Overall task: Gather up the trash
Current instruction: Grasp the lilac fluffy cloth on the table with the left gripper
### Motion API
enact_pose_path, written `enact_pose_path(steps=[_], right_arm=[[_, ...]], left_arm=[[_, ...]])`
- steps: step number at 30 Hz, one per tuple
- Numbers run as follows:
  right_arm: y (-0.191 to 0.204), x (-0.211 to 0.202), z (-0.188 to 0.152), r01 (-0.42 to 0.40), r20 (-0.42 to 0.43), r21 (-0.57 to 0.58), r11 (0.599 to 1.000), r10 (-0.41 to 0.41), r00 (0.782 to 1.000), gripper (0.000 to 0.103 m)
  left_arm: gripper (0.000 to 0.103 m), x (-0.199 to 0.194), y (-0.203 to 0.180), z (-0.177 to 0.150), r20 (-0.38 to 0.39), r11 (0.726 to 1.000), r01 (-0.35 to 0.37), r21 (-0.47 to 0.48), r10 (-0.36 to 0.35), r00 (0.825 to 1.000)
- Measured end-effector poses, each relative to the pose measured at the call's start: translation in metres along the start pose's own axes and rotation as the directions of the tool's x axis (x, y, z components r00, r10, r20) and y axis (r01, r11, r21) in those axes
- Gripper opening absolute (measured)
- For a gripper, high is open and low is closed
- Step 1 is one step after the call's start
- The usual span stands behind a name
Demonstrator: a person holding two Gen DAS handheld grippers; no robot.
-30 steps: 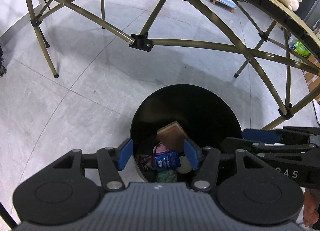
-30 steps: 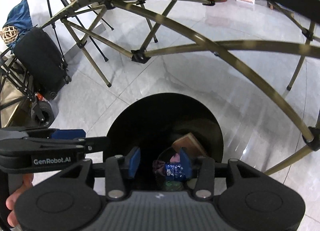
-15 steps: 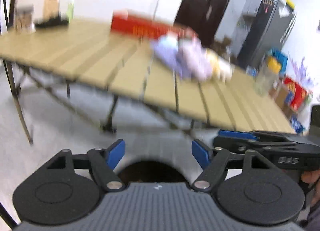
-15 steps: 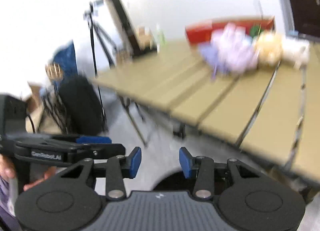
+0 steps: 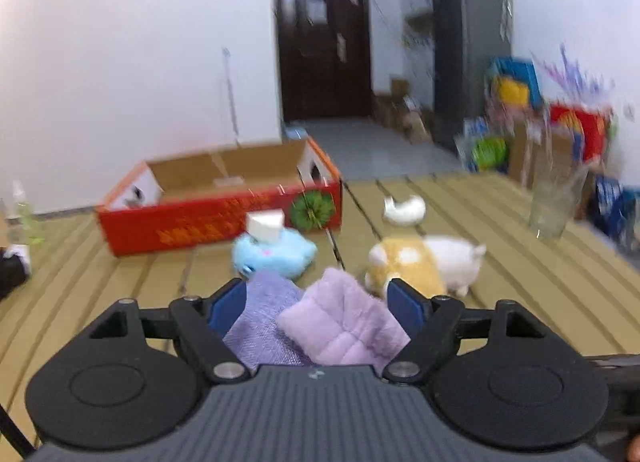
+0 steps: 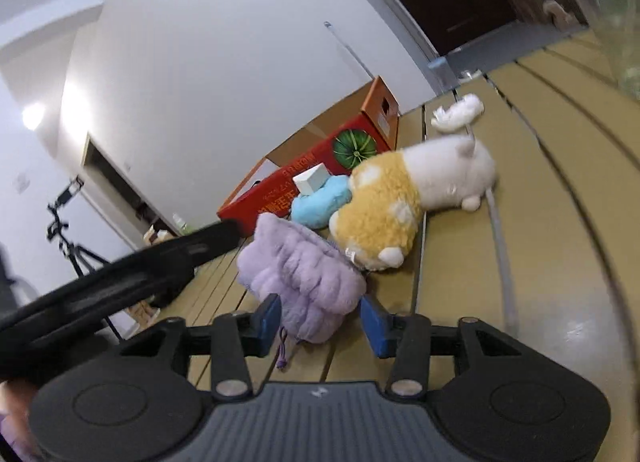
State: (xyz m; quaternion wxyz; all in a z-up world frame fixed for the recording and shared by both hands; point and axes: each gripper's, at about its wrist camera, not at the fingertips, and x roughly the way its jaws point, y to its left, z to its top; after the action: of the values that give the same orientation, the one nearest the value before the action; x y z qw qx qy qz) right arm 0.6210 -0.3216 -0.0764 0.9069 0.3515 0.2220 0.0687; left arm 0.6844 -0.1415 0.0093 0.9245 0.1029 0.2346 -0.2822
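Observation:
A crumpled white tissue (image 5: 404, 209) (image 6: 456, 113) lies on the slatted wooden table (image 5: 520, 282), beyond the plush toys. A small white block (image 5: 266, 225) (image 6: 312, 181) rests on a blue plush (image 5: 276, 254). My left gripper (image 5: 316, 302) hovers over the table's near edge, jaws wide and closing slightly. A purple fluffy pouch (image 5: 340, 326) (image 6: 300, 274) shows between the jaws, and the pads do not press on it. My right gripper (image 6: 320, 322) is at the pouch's near end, jaws opening and not pressing on it.
A yellow and white plush (image 5: 416, 266) (image 6: 400, 201) lies right of the pouch. A red cardboard box (image 5: 216, 201) stands open at the back left, and a glass vase (image 5: 556, 201) at the right. A dark door and cluttered shelves are behind.
Both grippers rose from over the black bin under the table to above the table top. The bin with its trash has left both views. The left jaws stand wider than a second ago.

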Motion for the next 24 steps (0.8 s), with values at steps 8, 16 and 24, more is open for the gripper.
enact_pose_path(steps=[8,16,24], right_arm=[[0.0,0.014,0.004,-0.057,-0.038,0.053,0.997,0.059,0.998,0.018],[0.048,-0.032,-0.002,-0.076,-0.166,-0.23,0.97,0.038,0.985,0.015],[0.047,-0.051,-0.012,-0.093,-0.131,-0.32,0.943,0.054,0.99,0.052]], left_arm=[[0.018,-0.043,0.014,-0.038,0.004,0.96,0.052,-0.276,-0.053,0.999],[0.017,-0.096,0.012,-0.108,-0.182,0.781,-0.055,-0.622,-0.075,0.98],[0.021,-0.095,-0.004,-0.117,-0.165,0.816,-0.121,-0.565,0.032,0.986]])
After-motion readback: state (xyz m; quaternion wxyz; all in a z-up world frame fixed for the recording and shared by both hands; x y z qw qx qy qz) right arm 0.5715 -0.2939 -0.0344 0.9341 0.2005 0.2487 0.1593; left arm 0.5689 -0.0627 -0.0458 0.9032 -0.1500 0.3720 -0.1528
